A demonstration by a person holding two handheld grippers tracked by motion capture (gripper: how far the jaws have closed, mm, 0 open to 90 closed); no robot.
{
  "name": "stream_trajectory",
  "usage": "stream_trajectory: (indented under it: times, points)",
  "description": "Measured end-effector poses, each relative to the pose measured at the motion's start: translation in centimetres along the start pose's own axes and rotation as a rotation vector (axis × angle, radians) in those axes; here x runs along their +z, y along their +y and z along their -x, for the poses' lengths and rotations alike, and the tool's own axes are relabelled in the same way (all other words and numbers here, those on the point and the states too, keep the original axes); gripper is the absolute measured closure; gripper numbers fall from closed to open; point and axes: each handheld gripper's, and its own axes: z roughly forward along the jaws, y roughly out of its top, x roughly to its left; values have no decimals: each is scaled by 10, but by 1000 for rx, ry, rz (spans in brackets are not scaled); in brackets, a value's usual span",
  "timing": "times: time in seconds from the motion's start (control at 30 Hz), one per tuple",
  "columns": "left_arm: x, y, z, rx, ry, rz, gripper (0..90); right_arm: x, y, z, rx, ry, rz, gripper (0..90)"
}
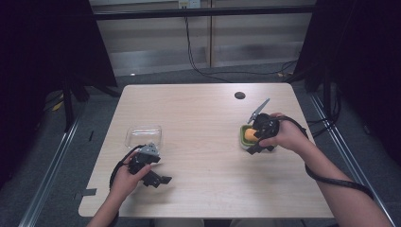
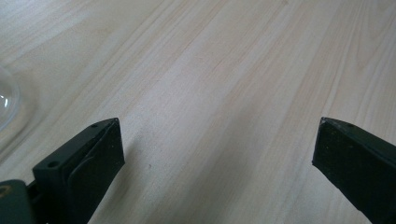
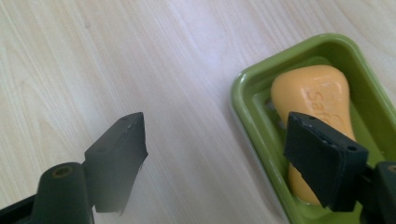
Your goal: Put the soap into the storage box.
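Observation:
A green soap dish [image 1: 243, 140] [image 3: 243, 91] sits at the right of the wooden table, with an orange bar of soap [image 1: 249, 135] [image 3: 312, 93] lying in it. My right gripper [image 1: 256, 142] [image 3: 215, 122] hovers at the dish's near edge. It is open: one jaw is over bare table, the other above the soap, and neither pad presses on anything. At the front left, my left gripper [image 1: 161, 172] [image 2: 219, 135] is open over bare wood with nothing between its jaws.
A clear plastic container [image 1: 144, 136] [image 2: 6, 100] lies just beyond the left gripper. A small black round disc [image 1: 239, 95] is set in the table [image 1: 198, 123] near the far edge. Dark stands and cables flank the table.

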Motion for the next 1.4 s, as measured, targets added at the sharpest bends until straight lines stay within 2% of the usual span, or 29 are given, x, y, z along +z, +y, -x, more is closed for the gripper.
stream_trajectory:
  times: [0.17,0.33,0.4,0.53,0.6,0.9,0.93,1.07,1.4]
  points:
    - [1,0,0,-4,0,2,16,3,0,-5,-29,9,6,205]
    - [1,0,1,-5,-2,6,17,7,-1,-12,-34,5,-1,198]
    - [1,0,0,8,-2,-3,16,8,-1,-14,-41,14,2,198]
    - [1,0,1,-5,-2,5,17,11,-2,-18,-63,16,2,196]
    - [0,0,0,10,-2,-4,16,11,-2,-21,-59,21,4,195]
    - [1,0,0,12,-2,-4,17,18,-5,-27,-78,24,12,193]
    - [1,0,0,8,-4,7,16,18,-6,-28,-76,25,11,193]
    - [1,0,0,10,-3,-4,16,20,-7,-31,-83,26,28,192]
    - [1,0,0,11,-7,-5,16,28,-8,-44,-106,27,35,188]
